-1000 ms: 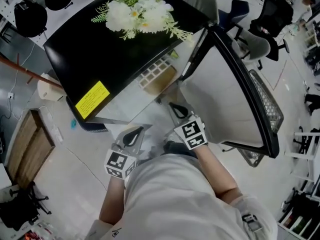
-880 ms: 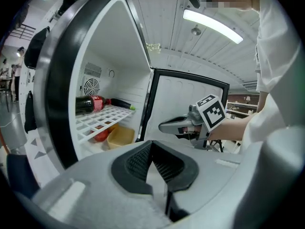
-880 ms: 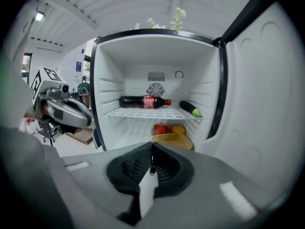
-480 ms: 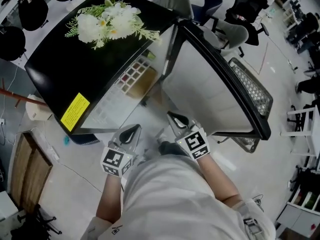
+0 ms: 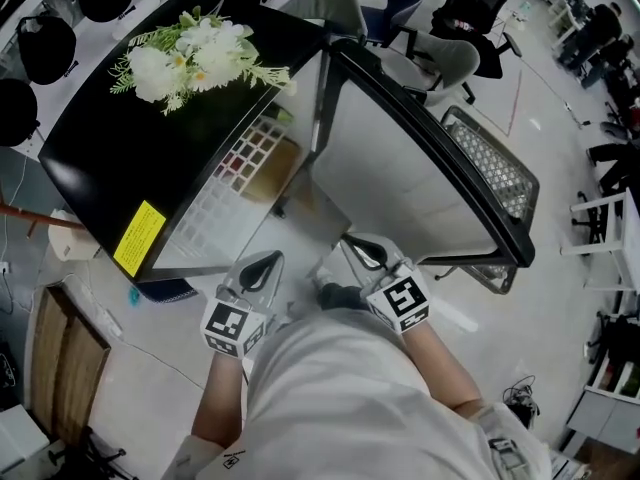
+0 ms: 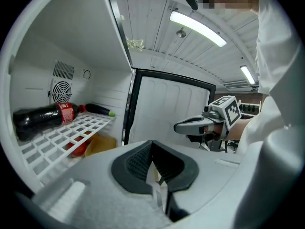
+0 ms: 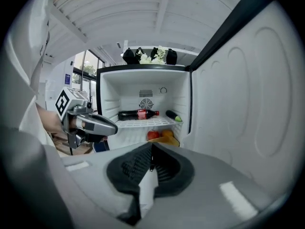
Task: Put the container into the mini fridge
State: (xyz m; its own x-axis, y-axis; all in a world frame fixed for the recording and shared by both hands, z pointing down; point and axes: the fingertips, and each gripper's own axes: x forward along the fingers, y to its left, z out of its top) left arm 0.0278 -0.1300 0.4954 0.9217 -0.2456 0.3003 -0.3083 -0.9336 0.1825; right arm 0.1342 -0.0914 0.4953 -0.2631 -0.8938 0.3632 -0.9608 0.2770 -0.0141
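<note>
Head view: the fridge [image 5: 95,158] stands open at 11 o'clock from the person, its door [image 5: 400,168] swung out toward 1 o'clock. Flowers [image 5: 190,53] lie on its black top. The left gripper [image 5: 268,261] and right gripper [image 5: 355,245] are held side by side, apart, just in front of the opening, at 6 o'clock from it. Both point in toward the fridge.

In the left gripper view the jaws meet at their tips with nothing between them. The right gripper view shows the same: its jaws are closed tip to tip and empty.

Inside, a white grid shelf [image 6: 66,135] carries a dark bottle [image 6: 43,118] with a red label, lying on its side. A green cucumber [image 6: 100,110] lies at 3 o'clock from the bottle. A round vent [image 6: 59,90] sits in the back wall at 12 o'clock above the bottle.

Below the shelf, on the fridge floor, rests a yellow container [image 7: 171,140]. It sits toward the door side. A red fruit [image 7: 153,135] and an orange fruit [image 7: 167,133] lie just beside it, at about 10 and 12 o'clock from it. Neither gripper touches it.
</note>
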